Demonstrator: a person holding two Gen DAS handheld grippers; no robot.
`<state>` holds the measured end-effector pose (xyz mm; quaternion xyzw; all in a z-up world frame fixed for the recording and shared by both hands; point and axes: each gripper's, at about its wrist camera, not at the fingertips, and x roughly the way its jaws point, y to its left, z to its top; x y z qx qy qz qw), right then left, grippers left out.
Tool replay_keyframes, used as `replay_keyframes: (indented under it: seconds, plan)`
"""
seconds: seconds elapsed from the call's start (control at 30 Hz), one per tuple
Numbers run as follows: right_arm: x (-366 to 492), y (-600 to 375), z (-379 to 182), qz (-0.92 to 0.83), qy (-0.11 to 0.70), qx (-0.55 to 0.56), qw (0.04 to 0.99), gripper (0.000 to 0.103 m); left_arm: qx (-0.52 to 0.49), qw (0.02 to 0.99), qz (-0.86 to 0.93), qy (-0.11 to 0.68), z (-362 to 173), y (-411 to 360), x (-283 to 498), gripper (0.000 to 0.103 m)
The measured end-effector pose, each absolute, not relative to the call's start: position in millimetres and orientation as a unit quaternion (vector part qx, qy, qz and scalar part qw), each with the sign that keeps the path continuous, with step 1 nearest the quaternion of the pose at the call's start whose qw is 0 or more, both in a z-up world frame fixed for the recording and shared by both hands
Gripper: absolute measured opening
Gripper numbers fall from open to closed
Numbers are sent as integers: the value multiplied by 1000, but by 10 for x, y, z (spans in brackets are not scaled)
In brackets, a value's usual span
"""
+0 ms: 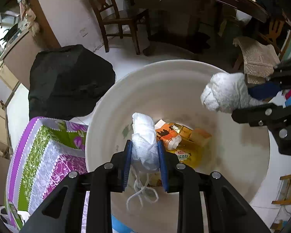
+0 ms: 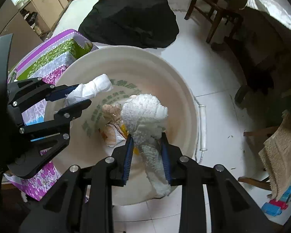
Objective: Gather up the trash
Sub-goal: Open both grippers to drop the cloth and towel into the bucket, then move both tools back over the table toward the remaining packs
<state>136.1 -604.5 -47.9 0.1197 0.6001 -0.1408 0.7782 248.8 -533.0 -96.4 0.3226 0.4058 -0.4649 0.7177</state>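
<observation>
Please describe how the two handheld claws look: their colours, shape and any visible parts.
Both the left claw and the right claw are matte black angular linkage frames with triangular cut-outs and round silver pivot bolts. Each finger carries a ribbed blue pad. No cables or markings show.

- The mouth of the white bucket (image 1: 184, 73) is left open from above, and bare wall is seen on its far side.
- Its bottom is covered by wrappers (image 1: 184, 141).
- It is hemmed by a patterned box (image 2: 54, 58) (touching the rim) and a black bag (image 2: 130, 15).
</observation>
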Motion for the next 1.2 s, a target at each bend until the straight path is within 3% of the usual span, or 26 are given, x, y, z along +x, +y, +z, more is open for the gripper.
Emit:
replay_keyframes:
  seconds: [0.3, 0.43, 1.2]
  plan:
    - [1426, -6099, -562, -136, 592, 143, 782, 27, 319, 726, -459, 400, -986, -5376, 2545, 27]
    - [1434, -6131, -548, -142, 581, 147, 788, 38, 312, 738, -450, 394, -955, -5375, 2584, 40]
    - [1401, -5983, -551, -154, 582, 123, 789, 38, 312, 766, -431, 361, -839, -5274, 2470, 41]
